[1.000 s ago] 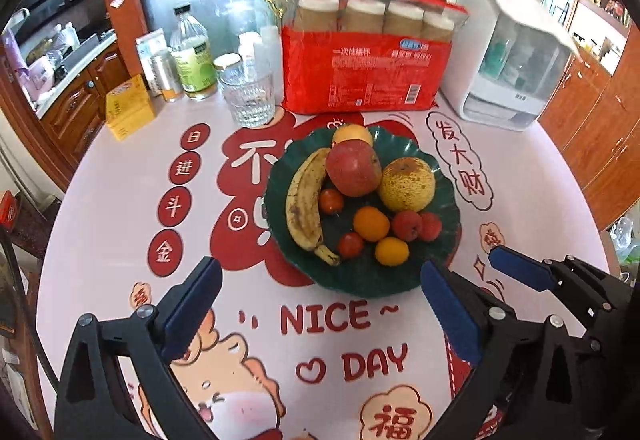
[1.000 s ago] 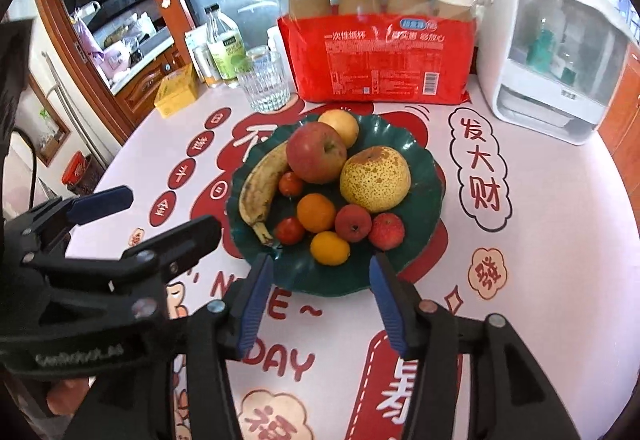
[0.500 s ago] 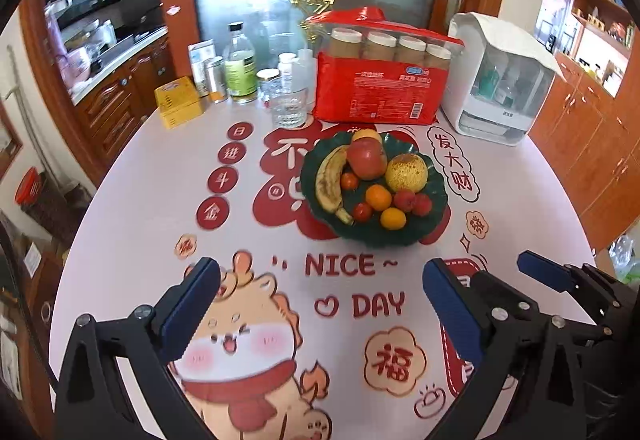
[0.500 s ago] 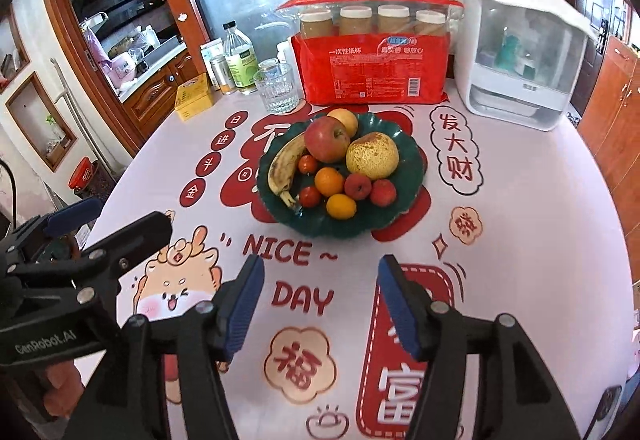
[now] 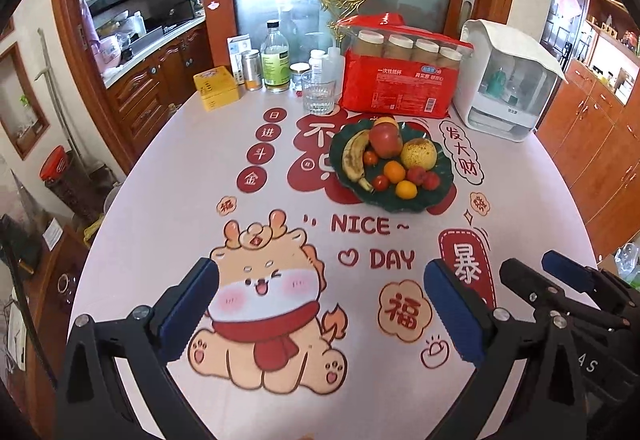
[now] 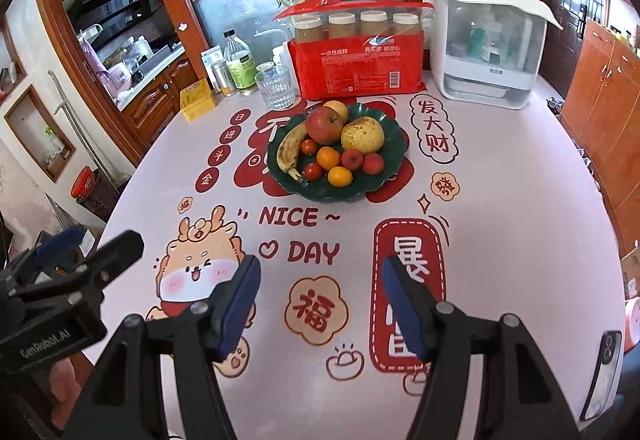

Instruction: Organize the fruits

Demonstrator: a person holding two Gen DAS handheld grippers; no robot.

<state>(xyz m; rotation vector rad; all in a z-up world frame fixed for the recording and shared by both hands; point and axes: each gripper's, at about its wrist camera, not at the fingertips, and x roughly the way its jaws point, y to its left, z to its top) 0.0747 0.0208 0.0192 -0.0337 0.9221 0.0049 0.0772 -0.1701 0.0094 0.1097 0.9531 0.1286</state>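
Both grippers have pulled back and up from the plate (image 5: 434, 196), so the plate looks smaller and farther off than a second ago, and more of the table (image 5: 168, 208) shows in front of it. That looks like the end of the job, or close to it, since all the fruit sits on the plate and none lies loose on the table. Left gripper (image 5: 320, 308) is wide open and holds nothing. Right gripper (image 6: 320, 304) has just been opening its jaws, and nothing is between them; it is open and empty too. Both hang over the near part of the table, well apart from the plate. Now the things that hold other things, big to small. White box (image 6: 486, 52) stands behind the plate to the right, with things inside that are too blurry to name. Red bag (image 6: 356, 68) stands right behind the plate and holds four stacks of paper cups. Green plate holds the fruit: a banana (image 6: 290, 150) on its left side, an apple (image 6: 324, 124) at the back, a pear (image 6: 362, 136) beside the apple, a yellow fruit (image 6: 338, 108) peeking out behind the apple, two oranges (image 6: 328, 158) near the front, and small red fruits around them. Glass (image 6: 277, 88) stands behind the plate to the left and looks empty.
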